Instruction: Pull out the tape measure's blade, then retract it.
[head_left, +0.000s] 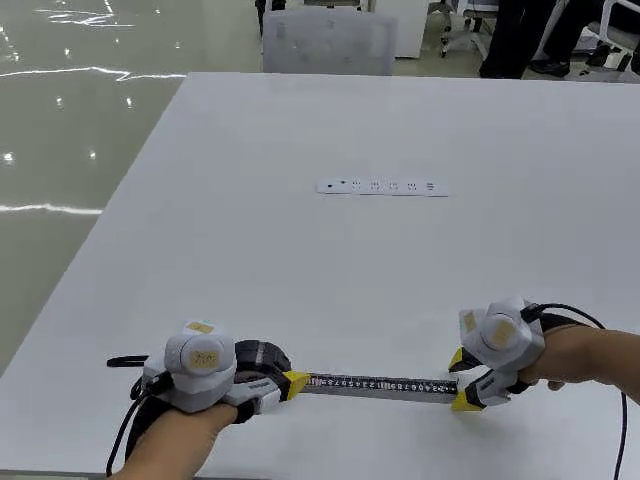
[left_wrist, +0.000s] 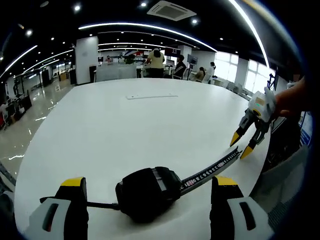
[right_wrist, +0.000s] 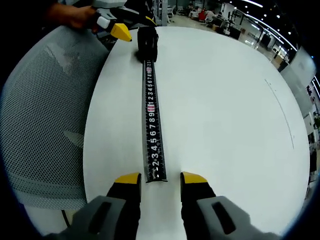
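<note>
A black tape measure (head_left: 262, 357) lies near the front edge of the white table (head_left: 300, 270). Its blade (head_left: 380, 385) stretches rightward along the tabletop. In the left gripper view the case (left_wrist: 147, 210) rests between the wide-apart jaws of my left gripper (left_wrist: 148, 182), which is open, with gaps on both sides. The blade (right_wrist: 151, 120) runs from the case (right_wrist: 147, 42) to my right gripper (right_wrist: 160, 178). That gripper is open, with the blade's end tip between its yellow fingertips. In the head view the right gripper (head_left: 460, 381) straddles the blade's end.
A white power strip (head_left: 380, 187) lies flat in the middle of the table. A grey chair (head_left: 328, 42) stands at the far edge, and a mesh chair back (right_wrist: 45, 115) sits close beside the near edge. People stand far off in the room.
</note>
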